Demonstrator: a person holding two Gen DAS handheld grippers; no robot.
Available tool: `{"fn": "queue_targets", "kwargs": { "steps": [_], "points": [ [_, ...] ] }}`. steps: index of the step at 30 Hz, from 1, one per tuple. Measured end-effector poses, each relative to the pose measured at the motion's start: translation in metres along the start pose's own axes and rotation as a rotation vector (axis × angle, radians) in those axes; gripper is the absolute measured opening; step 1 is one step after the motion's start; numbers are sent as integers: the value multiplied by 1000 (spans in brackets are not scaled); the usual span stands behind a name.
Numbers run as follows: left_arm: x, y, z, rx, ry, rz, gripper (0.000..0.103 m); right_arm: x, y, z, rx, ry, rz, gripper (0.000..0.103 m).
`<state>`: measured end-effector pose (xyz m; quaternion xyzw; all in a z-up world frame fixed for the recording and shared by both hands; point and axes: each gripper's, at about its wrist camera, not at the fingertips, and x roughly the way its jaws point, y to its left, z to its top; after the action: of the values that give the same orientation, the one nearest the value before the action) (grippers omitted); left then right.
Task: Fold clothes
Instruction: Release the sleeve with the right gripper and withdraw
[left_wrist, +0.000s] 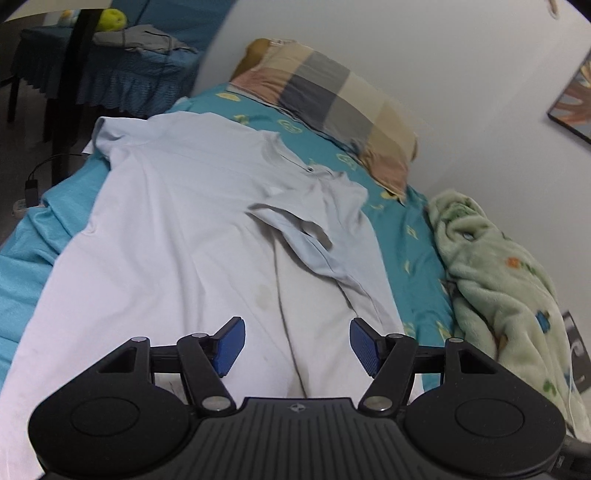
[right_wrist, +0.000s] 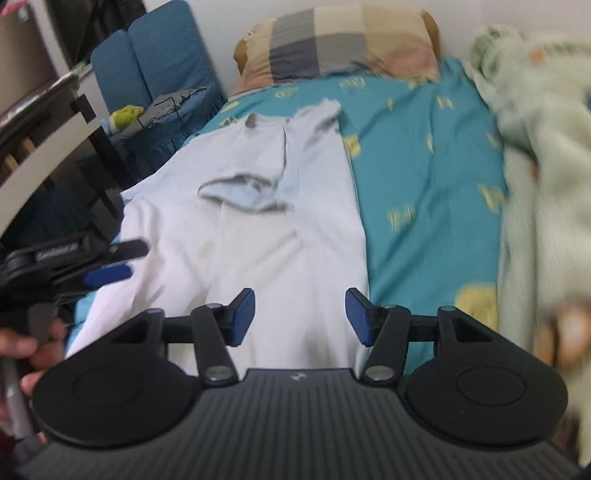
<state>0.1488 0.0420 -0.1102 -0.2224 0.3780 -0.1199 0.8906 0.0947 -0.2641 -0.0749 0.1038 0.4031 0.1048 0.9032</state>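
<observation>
Hovering w/ fingers apart, left gripper (left_wrist: 297, 347) & right gripper (right_wrist: 300, 316) are facing soft pale-blue shirt (left_wrist: 192, 206), one side folded in, lying on teal patterned bed (right_wrist: 424, 155)

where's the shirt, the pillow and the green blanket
shirt (left_wrist: 177, 229): left wrist view, flat unfolded body panel
pillow (left_wrist: 332, 96): left wrist view, grey check in the middle
green blanket (left_wrist: 495, 280): left wrist view, middle of the crumpled heap
</observation>
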Motion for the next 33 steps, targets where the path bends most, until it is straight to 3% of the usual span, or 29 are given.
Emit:
{"fn": "queue_targets", "kwargs": {
  "steps": [6, 13, 14, 15, 16, 18, 23, 26, 31, 33],
  "points": [
    [-11, -9, -11, 29, -5, -13, 65, 4, 24, -55, -157, 127, 44, 56],
    [-9, 6, -7, -30, -15, 27, 65, 25, 6, -58, -137, 185, -48, 53],
    [-9, 9, -6, -47, -13, 28, 65, 29, 5, -60, -138, 201, -56, 49],
    [-8, 13, -5, -63, -12, 28, 65, 32, 5, -61, -145, 215, -56, 29],
    [-9, 15, -5, -78, -14, 22, 65, 34, 6, -62, -156, 224, -60, 18],
    [-11, 20, -3, -106, -24, 7, 65, 27, 16, -61, -231, 204, -78, 9],
    [-22, 28, 3, -184, -69, -54, 65, -13, 59, -57, -496, 148, -72, 8],
    [-23, 31, 6, -206, -82, -69, 65, -11, 75, -63, -589, 199, -48, 8],
    [-19, 28, 10, -161, -88, -49, 65, 32, 76, -85, -581, 340, -22, 9],
    [-18, 28, 12, -142, -91, -37, 66, 34, 74, -79, -521, 345, 0, 10]
  ]
}}
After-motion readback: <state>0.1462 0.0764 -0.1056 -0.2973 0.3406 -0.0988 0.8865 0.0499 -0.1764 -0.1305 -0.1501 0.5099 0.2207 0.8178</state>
